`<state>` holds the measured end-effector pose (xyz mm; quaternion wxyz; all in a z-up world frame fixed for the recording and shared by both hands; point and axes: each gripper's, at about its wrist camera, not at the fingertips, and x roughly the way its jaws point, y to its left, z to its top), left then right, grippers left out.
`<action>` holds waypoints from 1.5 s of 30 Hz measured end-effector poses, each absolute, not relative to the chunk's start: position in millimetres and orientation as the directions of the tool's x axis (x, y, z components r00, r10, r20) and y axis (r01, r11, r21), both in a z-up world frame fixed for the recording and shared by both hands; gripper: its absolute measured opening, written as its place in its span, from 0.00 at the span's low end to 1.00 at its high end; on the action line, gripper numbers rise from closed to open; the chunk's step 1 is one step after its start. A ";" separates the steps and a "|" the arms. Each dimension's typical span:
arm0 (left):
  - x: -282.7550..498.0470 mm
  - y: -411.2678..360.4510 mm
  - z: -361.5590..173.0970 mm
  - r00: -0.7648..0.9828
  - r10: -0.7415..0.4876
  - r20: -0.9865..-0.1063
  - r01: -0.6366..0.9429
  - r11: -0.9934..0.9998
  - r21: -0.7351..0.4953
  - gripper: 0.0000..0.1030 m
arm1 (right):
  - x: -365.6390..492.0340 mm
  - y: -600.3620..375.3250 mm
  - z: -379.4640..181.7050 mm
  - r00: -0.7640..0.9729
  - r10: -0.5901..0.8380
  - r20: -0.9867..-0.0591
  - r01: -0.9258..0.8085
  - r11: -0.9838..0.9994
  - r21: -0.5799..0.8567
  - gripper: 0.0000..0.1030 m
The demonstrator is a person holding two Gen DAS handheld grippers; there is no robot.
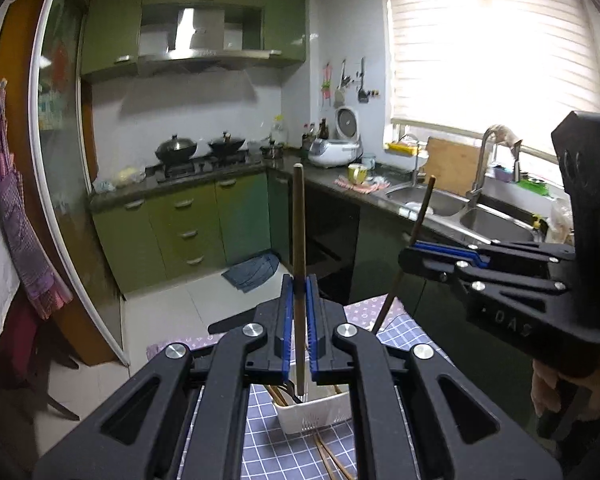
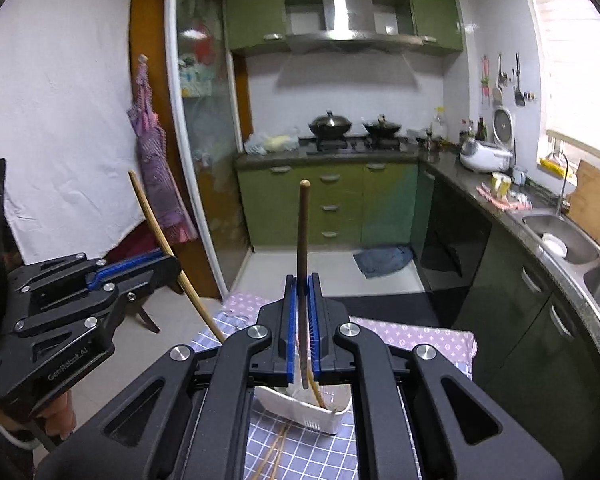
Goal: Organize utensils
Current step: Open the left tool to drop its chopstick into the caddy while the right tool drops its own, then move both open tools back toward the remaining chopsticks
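In the left wrist view my left gripper (image 1: 299,282) is shut on a brown chopstick (image 1: 298,220) that stands upright between the blue pads. Its lower end hangs over the white utensil holder (image 1: 312,414). At the right, my right gripper (image 1: 406,256) is shut on a darker chopstick (image 1: 422,212) that tilts. In the right wrist view the right gripper (image 2: 302,282) clamps that dark chopstick (image 2: 303,232) above the tilted white holder (image 2: 300,410). The left gripper (image 2: 174,266) holds its light chopstick (image 2: 156,224) at the left. Both grippers are raised above the table.
A blue checked cloth (image 1: 268,440) covers the table, with loose chopsticks (image 2: 274,454) lying on it in front of the holder. A purple patterned cloth (image 2: 412,336) lies at the far edge. Beyond are green cabinets, a stove with two woks, and a counter with a sink (image 1: 496,220) on the right.
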<state>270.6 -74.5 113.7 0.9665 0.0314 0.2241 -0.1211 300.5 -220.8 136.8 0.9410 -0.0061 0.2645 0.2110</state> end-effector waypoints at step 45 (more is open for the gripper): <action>302.1 -113.4 -141.5 0.182 -0.088 -0.979 0.188 0.981 -0.053 0.21 | 200.3 -348.6 -105.3 0.535 0.327 -0.779 -0.288 0.937 0.196 0.27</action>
